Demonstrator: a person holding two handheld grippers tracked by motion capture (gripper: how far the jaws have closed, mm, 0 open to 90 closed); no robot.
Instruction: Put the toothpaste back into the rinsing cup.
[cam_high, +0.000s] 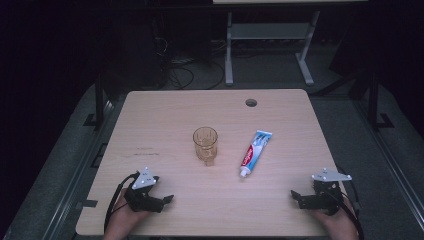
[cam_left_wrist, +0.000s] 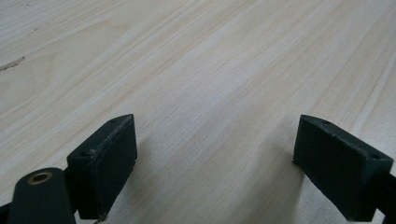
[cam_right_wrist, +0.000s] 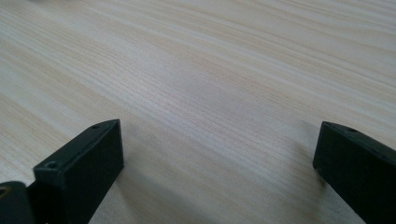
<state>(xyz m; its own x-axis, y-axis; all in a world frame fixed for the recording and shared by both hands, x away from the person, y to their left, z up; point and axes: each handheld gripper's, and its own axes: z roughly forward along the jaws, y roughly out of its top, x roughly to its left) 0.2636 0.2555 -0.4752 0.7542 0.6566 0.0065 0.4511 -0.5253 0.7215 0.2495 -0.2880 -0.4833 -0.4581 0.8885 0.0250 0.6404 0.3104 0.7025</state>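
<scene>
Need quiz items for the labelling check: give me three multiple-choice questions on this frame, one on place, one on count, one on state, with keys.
1. Where does the toothpaste tube lie relative to the glass in the high view?
A. To its right
B. To its left
C. Inside it

2. How many things lie on the table besides the grippers?
A. One
B. Two
C. Four

3. How does the right gripper stand?
A. Shut on the tube
B. Shut on the glass
C. Open, nothing between the jaws

Key:
1. A, the tube lies right of the glass, apart from it.
2. B, just the glass and the tube.
3. C, the right gripper view has bare wood between wide-apart jaws; the left gripper looks the same in its own view.
</scene>
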